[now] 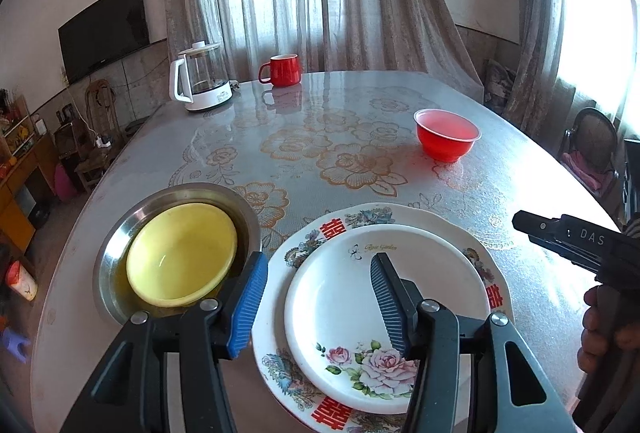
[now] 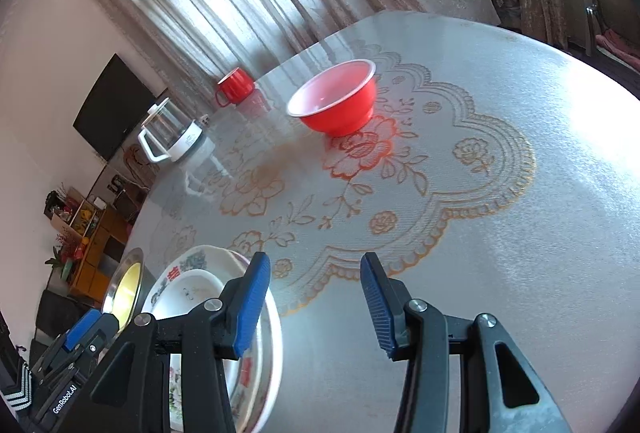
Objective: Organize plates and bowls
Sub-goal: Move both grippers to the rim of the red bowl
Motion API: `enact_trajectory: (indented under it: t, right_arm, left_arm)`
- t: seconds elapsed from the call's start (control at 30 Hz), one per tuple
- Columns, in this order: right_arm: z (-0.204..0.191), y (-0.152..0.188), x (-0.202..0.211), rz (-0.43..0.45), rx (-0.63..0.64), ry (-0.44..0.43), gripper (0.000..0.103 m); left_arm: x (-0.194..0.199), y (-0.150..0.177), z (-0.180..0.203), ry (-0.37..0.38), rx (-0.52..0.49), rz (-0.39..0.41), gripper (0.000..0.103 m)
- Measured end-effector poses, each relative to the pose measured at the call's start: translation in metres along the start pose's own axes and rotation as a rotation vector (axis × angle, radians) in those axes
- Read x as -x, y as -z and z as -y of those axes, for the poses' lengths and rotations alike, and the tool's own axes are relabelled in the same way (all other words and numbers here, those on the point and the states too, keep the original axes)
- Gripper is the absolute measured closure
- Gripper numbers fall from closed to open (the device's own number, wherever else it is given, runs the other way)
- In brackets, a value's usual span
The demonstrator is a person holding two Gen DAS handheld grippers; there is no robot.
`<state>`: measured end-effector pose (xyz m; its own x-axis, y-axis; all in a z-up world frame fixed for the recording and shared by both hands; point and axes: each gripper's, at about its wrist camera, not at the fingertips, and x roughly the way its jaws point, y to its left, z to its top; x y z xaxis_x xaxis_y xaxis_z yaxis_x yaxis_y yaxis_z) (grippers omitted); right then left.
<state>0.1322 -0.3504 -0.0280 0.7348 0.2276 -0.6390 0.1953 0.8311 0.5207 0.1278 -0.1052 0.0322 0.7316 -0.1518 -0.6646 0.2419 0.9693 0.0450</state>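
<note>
A small white rose plate (image 1: 352, 297) lies stacked on a larger floral plate (image 1: 452, 229) at the table's near edge. A yellow bowl (image 1: 180, 253) sits inside a steel dish (image 1: 120, 233) to their left. A red bowl (image 1: 446, 135) stands alone farther out; it also shows in the right wrist view (image 2: 336, 101). My left gripper (image 1: 316, 277) is open and empty above the small plate. My right gripper (image 2: 314, 285) is open and empty over bare tablecloth, right of the plate stack (image 2: 200, 285) and well short of the red bowl.
A red mug (image 1: 282, 69) and a white glass kettle (image 1: 200, 81) stand at the table's far edge. The table (image 1: 320, 137) has a floral plastic cover. A chair (image 1: 592, 149) stands at the right side. The right gripper's body (image 1: 576, 241) shows at the left view's right.
</note>
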Motion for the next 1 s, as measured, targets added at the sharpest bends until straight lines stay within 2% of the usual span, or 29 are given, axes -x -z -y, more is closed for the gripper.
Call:
enact_trajectory:
  t: [0.27, 0.5, 0.67, 0.83, 1.0]
  right_arm:
    - [0.037, -0.006, 0.01, 0.021, -0.046, 0.071, 0.056]
    - [0.067, -0.031, 0.025, 0.074, -0.062, 0.115, 0.056]
    - [0.074, -0.052, 0.019, 0.067, -0.076, 0.057, 0.056]
    - [0.063, -0.073, 0.002, 0.053, -0.05, 0.029, 0.056]
    - [0.051, -0.098, -0.022, 0.041, -0.03, 0.007, 0.066]
  left_arm:
    - [-0.006, -0.007, 0.015, 0.017, -0.051, -0.014, 0.048]
    - [-0.025, -0.036, 0.027, 0.053, -0.065, -0.057, 0.044]
    - [-0.05, -0.06, 0.039, 0.111, -0.051, -0.104, 0.044]
    - [-0.074, -0.083, 0.054, 0.151, -0.04, -0.118, 0.044]
    - [-0.107, -0.108, 0.062, 0.216, 0.027, -0.167, 0.044]
